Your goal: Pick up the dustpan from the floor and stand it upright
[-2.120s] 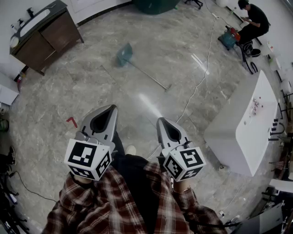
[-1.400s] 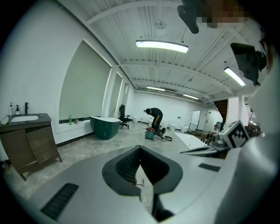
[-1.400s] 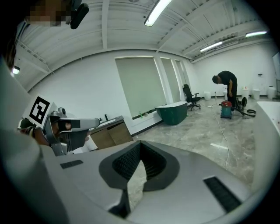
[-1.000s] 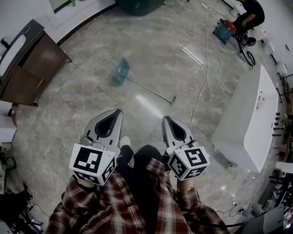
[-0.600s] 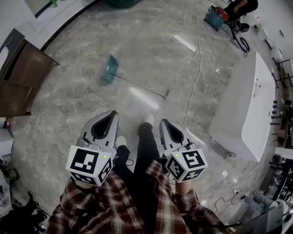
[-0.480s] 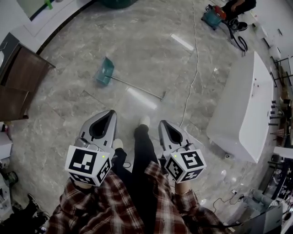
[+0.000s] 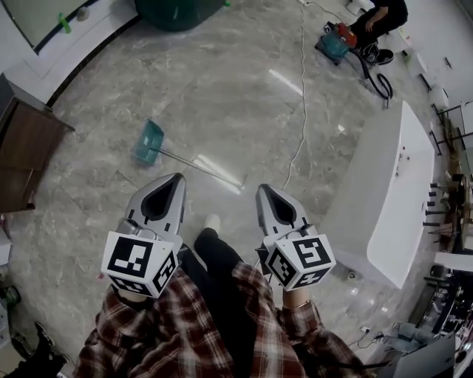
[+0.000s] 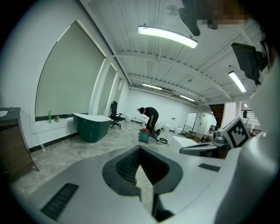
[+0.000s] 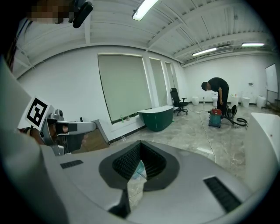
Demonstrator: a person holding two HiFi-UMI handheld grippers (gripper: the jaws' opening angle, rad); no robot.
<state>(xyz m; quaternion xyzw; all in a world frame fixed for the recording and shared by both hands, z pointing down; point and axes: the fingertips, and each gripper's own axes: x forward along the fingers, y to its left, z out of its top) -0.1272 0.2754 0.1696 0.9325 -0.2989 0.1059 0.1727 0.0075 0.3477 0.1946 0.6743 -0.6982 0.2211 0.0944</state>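
The teal dustpan [image 7: 148,141] lies flat on the marble floor, and its long thin handle [image 7: 203,168] runs right toward my feet. My left gripper [image 7: 177,178] is held at waist height, shut and with nothing in it; its tips point just right of the pan. To the right, my right gripper [image 7: 263,189] is also shut and carries nothing. In the left gripper view, the left gripper [image 8: 140,148] shows its jaws meeting at the tips. In the right gripper view, a sliver of the teal dustpan [image 9: 139,169] shows through the pad gap of the right gripper [image 9: 141,143].
A white bathtub [image 7: 392,199] stands at the right and a dark green tub [image 7: 174,11] at the top. A wooden cabinet [image 7: 22,148] is at the left. A white cord [image 7: 299,140] crosses the floor toward a person [image 7: 378,16] bent over a vacuum [image 7: 334,40].
The person carrying the grippers has walked forward, so the dustpan now lies closer, lower and further left in the head view. Both grippers stay shut in front of the body.
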